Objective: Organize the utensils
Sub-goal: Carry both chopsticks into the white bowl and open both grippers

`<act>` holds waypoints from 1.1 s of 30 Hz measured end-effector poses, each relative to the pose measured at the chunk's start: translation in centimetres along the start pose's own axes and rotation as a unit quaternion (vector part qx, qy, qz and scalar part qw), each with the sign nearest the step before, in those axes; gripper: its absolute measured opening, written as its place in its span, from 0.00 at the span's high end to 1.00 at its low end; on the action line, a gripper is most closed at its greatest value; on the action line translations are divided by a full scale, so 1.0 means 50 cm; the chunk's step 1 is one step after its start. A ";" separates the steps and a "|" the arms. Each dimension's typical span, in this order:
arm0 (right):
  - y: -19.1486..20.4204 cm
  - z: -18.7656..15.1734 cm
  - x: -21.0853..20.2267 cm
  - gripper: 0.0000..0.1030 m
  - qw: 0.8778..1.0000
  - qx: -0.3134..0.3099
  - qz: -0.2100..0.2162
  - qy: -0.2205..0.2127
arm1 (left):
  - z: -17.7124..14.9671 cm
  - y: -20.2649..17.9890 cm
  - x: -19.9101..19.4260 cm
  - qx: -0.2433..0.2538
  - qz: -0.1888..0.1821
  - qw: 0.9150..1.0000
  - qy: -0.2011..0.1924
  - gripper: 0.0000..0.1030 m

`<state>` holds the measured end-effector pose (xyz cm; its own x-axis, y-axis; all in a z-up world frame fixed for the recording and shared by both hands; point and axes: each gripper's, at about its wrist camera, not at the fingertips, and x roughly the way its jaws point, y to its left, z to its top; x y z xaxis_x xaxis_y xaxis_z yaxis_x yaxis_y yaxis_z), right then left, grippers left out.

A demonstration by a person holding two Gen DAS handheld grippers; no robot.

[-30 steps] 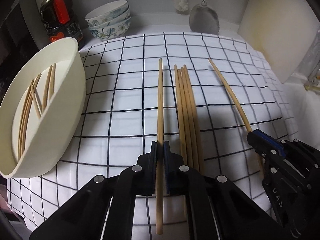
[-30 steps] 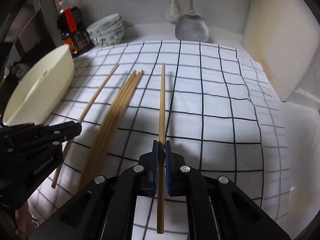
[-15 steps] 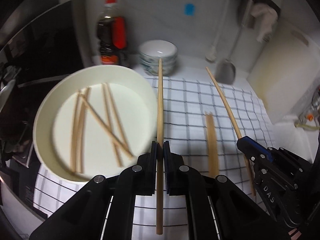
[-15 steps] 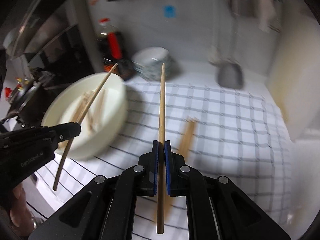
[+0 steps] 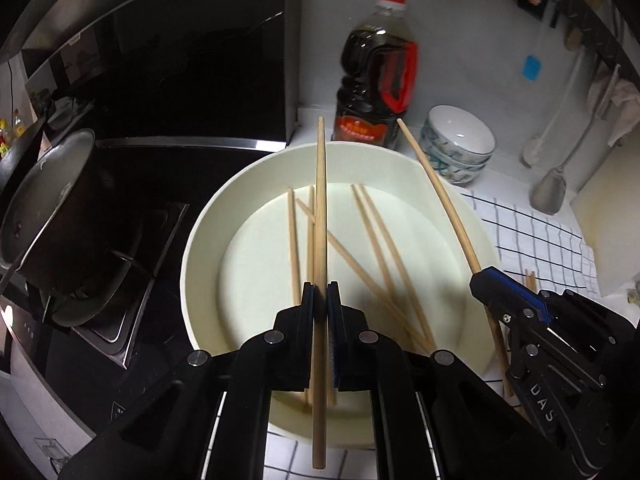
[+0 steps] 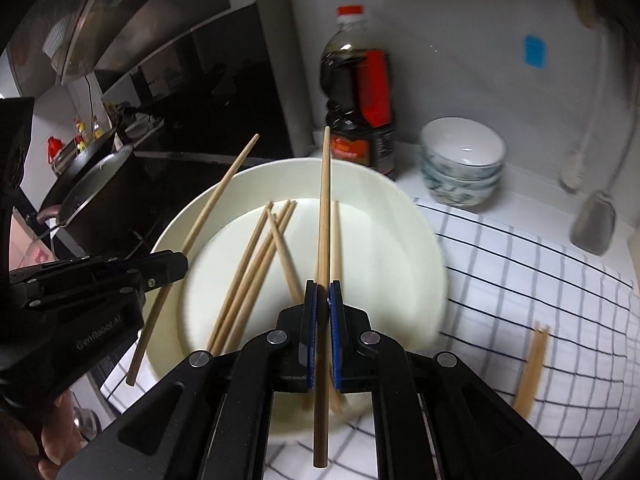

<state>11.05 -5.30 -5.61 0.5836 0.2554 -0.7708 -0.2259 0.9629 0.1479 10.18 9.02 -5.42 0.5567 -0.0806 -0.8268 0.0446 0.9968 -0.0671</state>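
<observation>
My left gripper (image 5: 320,292) is shut on a wooden chopstick (image 5: 320,208) and holds it above the big white bowl (image 5: 200,240). My right gripper (image 6: 323,292) is shut on another chopstick (image 6: 325,208) over the same bowl (image 6: 408,216). Several chopsticks (image 5: 376,256) lie loose on the bowl's bottom; they also show in the right wrist view (image 6: 256,264). Each gripper shows in the other's view: the right one (image 5: 486,278) with its chopstick (image 5: 444,200), the left one (image 6: 176,264) with its chopstick (image 6: 216,200). More chopsticks (image 6: 532,368) lie on the checked cloth (image 6: 540,272).
A dark sauce bottle (image 5: 376,88) and stacked patterned bowls (image 5: 460,148) stand behind the white bowl. A metal pot (image 5: 44,216) sits on the black stove at the left. A spatula (image 5: 550,192) hangs at the back right.
Both grippers lifted their chopsticks off the checked cloth and swung left, and now hold them over the white bowl. The bowl fills the middle of both views.
</observation>
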 end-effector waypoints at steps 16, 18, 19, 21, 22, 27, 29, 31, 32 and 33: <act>0.017 0.000 0.141 0.94 0.996 0.011 -0.019 0.087 | -0.002 0.028 0.139 0.004 -0.022 0.997 0.070 0.93; 0.016 -0.001 0.146 0.94 0.996 0.012 -0.020 0.092 | -0.004 0.029 0.149 0.005 -0.021 0.997 0.077 0.93; 0.015 -0.002 0.149 0.94 0.995 0.014 -0.021 0.093 | -0.006 0.029 0.152 0.006 -0.019 0.997 0.080 0.93; 0.012 -0.002 0.152 0.94 0.995 0.018 -0.021 0.097 | -0.009 0.032 0.160 0.005 -0.017 0.996 0.088 0.93; 0.011 -0.002 0.153 0.94 0.995 0.019 -0.021 0.098 | -0.010 0.033 0.162 0.005 -0.016 0.996 0.089 0.93; 0.013 0.001 0.149 0.94 0.995 0.014 -0.029 0.095 | -0.014 0.040 0.162 0.003 -0.004 0.996 0.094 0.92; 0.013 0.003 0.141 0.90 0.995 0.011 -0.038 0.089 | -0.014 0.047 0.153 -0.003 -0.007 0.995 0.095 0.89; 0.010 0.002 0.130 0.86 0.996 0.011 -0.040 0.085 | -0.015 0.052 0.143 -0.008 -0.004 0.996 0.091 0.66; 0.007 0.002 0.126 0.81 0.996 0.012 -0.041 0.083 | -0.016 0.055 0.135 -0.011 0.003 0.996 0.087 0.52; 0.004 0.002 0.118 0.78 0.996 0.014 -0.042 0.079 | -0.017 0.058 0.126 -0.015 0.007 0.997 0.079 0.30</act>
<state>14.51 -3.59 -10.07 0.4685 0.1594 -0.8690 -0.1580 0.9828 0.0951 13.12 11.40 -11.31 0.4187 -0.0678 -0.9056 0.0120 0.9975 -0.0691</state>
